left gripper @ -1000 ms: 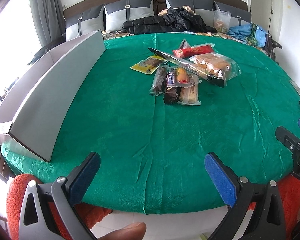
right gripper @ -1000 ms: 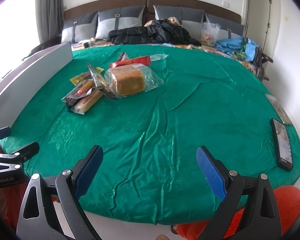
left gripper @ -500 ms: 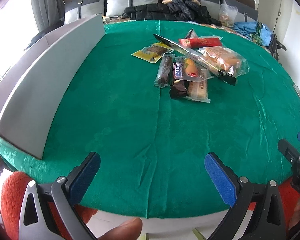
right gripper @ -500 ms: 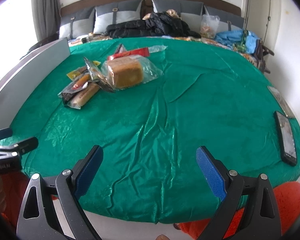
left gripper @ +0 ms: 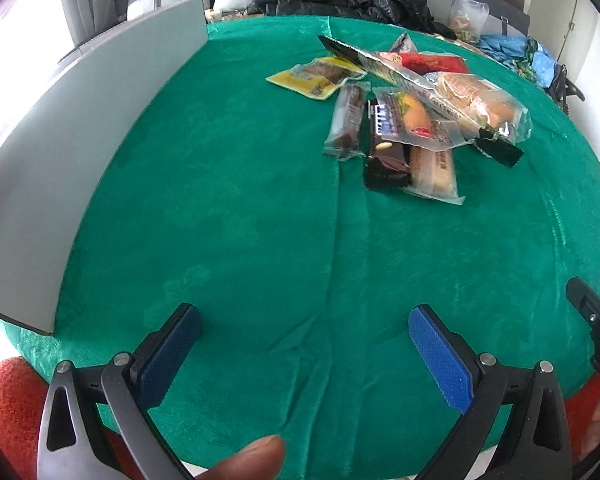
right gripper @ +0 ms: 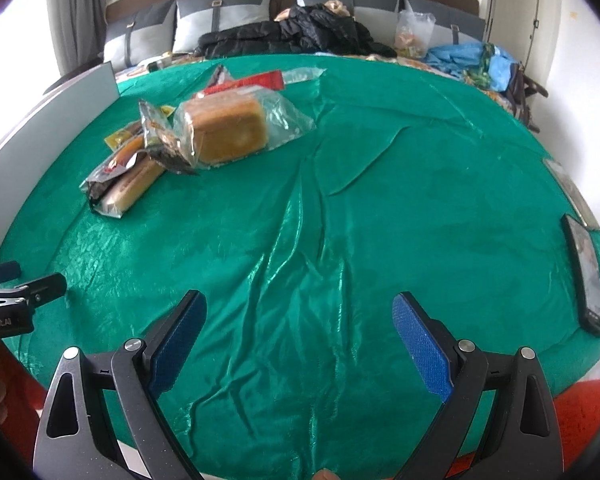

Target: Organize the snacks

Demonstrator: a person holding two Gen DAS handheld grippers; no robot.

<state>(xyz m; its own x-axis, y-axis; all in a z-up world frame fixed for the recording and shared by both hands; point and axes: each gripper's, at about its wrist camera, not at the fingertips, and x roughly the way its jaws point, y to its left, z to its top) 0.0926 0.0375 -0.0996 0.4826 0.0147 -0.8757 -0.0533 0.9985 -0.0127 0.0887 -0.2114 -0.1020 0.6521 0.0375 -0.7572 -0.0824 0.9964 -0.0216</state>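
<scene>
A pile of wrapped snacks [left gripper: 404,112] lies on the green cloth [left gripper: 240,220] past the middle: a yellow packet [left gripper: 312,78], a brown bar in clear wrap [left gripper: 348,120], a dark chocolate bar [left gripper: 384,152], a bagged bread loaf [left gripper: 476,104] and a red packet [left gripper: 432,63]. In the right wrist view the pile [right gripper: 172,148] is far left, with the loaf [right gripper: 228,130] on its right. My left gripper [left gripper: 304,314] is open and empty over the near cloth. My right gripper [right gripper: 300,304] is open and empty, well short of the pile.
A grey box wall [left gripper: 80,152] stands along the left edge of the cloth, also in the right wrist view [right gripper: 40,120]. A black phone [right gripper: 586,276] lies at the right edge. Pillows and a black jacket [right gripper: 292,34] lie behind.
Both grippers have moved forward over the cloth, so the snack pile sits closer and larger in each view. Both stay open and empty.
</scene>
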